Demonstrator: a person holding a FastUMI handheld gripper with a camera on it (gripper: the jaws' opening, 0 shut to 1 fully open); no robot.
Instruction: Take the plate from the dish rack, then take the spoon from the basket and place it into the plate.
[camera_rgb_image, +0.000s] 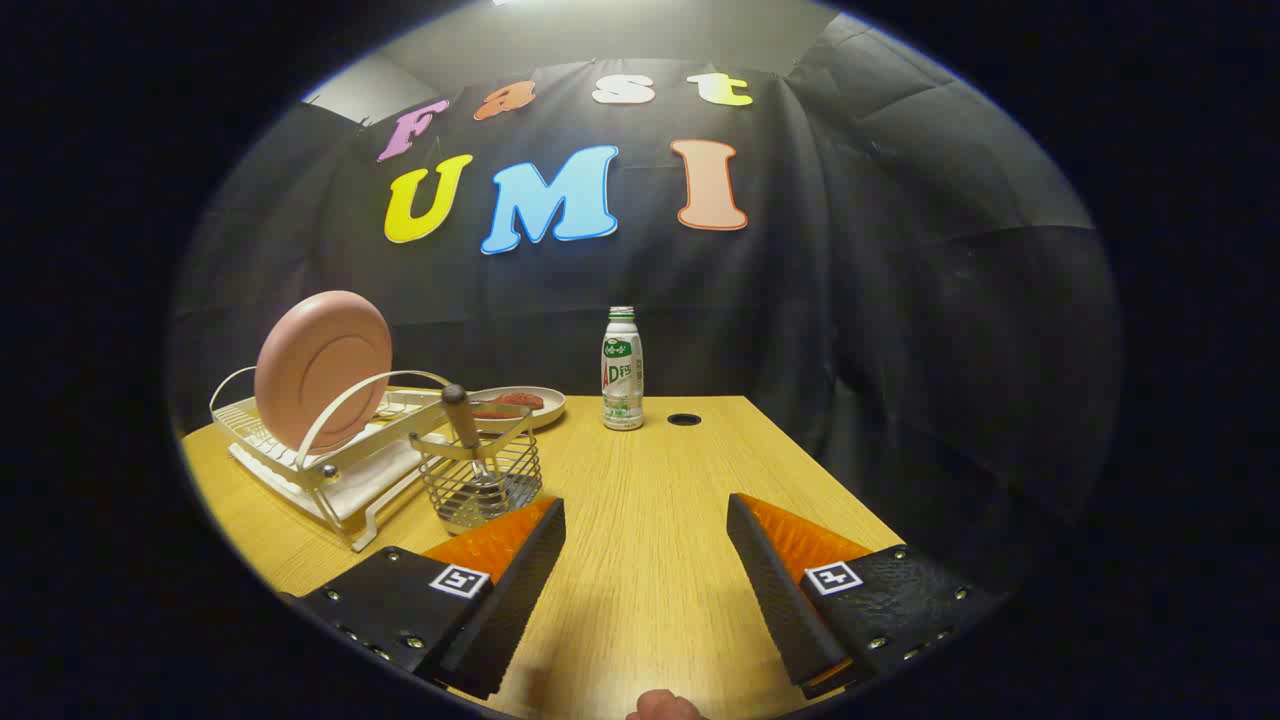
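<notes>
**Tongs spread wide over bare wood, plate waiting in the rack**

The tongs (646, 520) are hovering with their two fingers spread wide apart, gripping nothing; bare wooden surface (650, 560) is showing between them. A sliver of a hand (662, 706) is peeking in behind the fingers, mostly cut off.

Taking the wire basket (480, 480) as the landmark: it is standing just ahead of the left finger, whose tip is overlapping its lower edge. A spoon (462, 415) is leaning inside it, its dark handle sticking up above the rim; its bowl is lying behind the wires and is hard to make out. Just left of the basket, the white dish rack (330, 470) is sitting on the surface, and the pink plate (322, 370) is standing on edge in it, tilted back, with its lower rim hidden behind the rack's hoop. Behind the basket and slightly right, a shallow pale dish (540, 405) is lying flat, holding something reddish that is too small to identify; the spoon handle and rack are covering part of it. Further right of the basket, well apart, a white bottle (622, 370) with a green label is standing upright, and a small dark round hole (684, 419) is showing in the surface just beside it.
</notes>
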